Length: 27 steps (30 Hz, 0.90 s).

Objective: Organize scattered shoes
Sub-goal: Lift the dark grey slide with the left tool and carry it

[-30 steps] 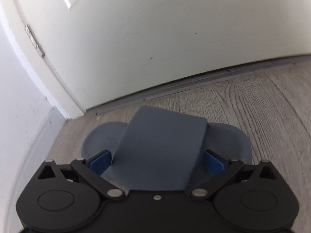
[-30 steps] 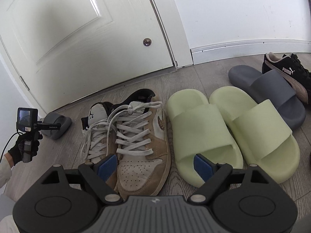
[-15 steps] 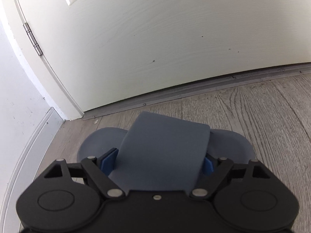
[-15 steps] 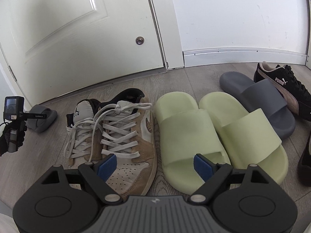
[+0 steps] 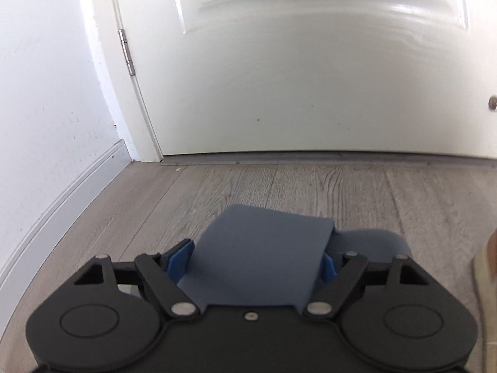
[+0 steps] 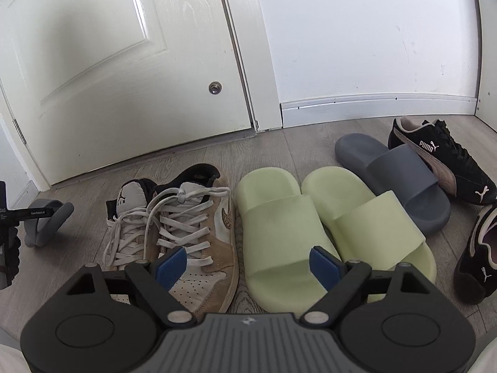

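While its blue pads press both edges of the strap, the left gripper [image 5: 253,256] clamps a grey slide [image 5: 264,255], apparently lifted clear of the floor [image 5: 279,192], likely so it can join its mate. Only the right wrist view shows that mate [image 6: 394,174], lying well apart beside a black sneaker [image 6: 444,158]. Nearest that camera, the right gripper [image 6: 247,267] hangs with jaws apart and empty above tan sneakers [image 6: 192,227] and green slides [image 6: 310,227] set in pairs. Beyond stands a white door [image 6: 124,62].
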{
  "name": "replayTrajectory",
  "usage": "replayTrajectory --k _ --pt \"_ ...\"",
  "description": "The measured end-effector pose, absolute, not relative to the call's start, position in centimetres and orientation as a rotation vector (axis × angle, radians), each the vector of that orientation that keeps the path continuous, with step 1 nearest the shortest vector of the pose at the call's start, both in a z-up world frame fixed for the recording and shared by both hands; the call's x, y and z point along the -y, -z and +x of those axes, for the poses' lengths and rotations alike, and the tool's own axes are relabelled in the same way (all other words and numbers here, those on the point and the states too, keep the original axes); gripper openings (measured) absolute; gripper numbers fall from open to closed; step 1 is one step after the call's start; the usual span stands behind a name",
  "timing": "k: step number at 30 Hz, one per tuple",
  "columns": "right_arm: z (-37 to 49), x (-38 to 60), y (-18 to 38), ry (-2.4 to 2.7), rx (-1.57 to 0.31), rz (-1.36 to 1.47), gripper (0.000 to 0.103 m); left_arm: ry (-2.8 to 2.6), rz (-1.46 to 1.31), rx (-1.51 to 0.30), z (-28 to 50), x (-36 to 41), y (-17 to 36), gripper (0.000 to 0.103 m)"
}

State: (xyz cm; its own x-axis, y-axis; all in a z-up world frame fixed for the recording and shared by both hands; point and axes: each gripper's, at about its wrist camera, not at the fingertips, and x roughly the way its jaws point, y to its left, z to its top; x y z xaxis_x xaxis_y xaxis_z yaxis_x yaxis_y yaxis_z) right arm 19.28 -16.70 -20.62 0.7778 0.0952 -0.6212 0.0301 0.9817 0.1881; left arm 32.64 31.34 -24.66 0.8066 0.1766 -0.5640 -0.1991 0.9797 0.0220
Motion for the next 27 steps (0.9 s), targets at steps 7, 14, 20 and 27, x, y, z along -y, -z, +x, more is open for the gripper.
replayTrajectory --k 7,14,20,27 --pt "16.8 18.6 17.3 0.028 -0.612 0.132 0.087 -0.137 -0.212 -0.525 26.2 -26.6 17.3 0.079" --pt "12.2 24.4 8.6 0.092 -0.576 0.085 0.087 0.008 -0.338 -0.513 18.1 -19.6 11.2 0.079" --pt "8.1 31.5 1.7 0.082 -0.569 0.210 0.088 0.200 -0.302 -0.480 15.3 -12.1 7.3 0.079" --pt "6.6 38.8 -4.6 0.235 -0.544 0.289 0.088 0.381 -0.203 -0.445 16.2 -3.0 4.9 0.079"
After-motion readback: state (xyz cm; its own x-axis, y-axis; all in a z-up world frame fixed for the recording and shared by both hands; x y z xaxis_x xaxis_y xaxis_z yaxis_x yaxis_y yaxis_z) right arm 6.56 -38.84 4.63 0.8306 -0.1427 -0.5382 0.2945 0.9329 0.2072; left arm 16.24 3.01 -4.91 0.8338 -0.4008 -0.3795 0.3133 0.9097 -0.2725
